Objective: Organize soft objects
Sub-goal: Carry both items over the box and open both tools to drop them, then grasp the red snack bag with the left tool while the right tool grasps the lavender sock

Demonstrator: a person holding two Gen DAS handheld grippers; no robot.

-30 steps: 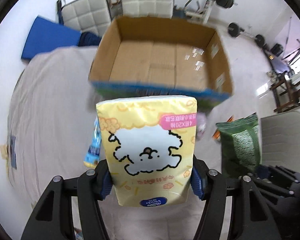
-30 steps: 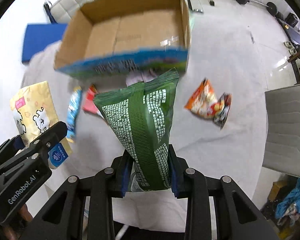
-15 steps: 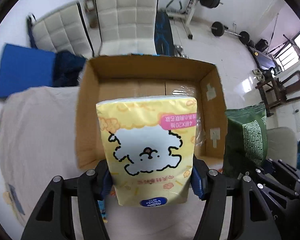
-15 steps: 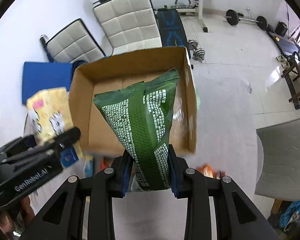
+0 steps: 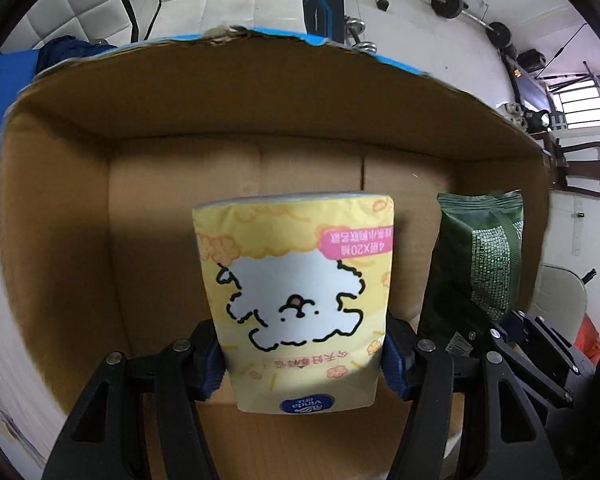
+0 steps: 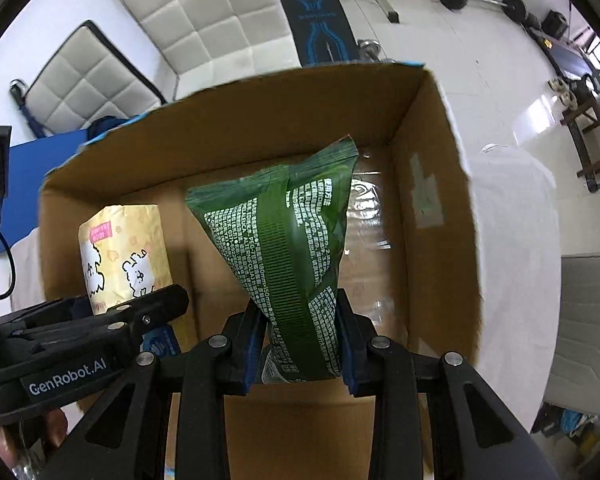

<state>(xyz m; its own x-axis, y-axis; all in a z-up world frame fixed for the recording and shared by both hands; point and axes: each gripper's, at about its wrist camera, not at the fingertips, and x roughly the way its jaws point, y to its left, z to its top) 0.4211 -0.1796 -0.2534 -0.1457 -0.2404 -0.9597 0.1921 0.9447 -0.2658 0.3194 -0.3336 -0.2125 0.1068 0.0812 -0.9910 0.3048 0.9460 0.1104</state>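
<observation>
- The cardboard box (image 5: 260, 96): its near wall is hidden behind the left gripper (image 5: 302, 354) and the yellow tissue pack (image 5: 296, 300).
- The green snack bag (image 6: 288, 264): its bottom end sits hidden between the right gripper (image 6: 300, 344) pads.
- Print on both packs is too small to read.
- The box's left rim is motion-blurred.

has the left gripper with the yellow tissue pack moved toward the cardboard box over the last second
Yes. The left gripper has carried the yellow tissue pack forward from short of the cardboard box to over its opening, the box walls now surrounding it.
</observation>
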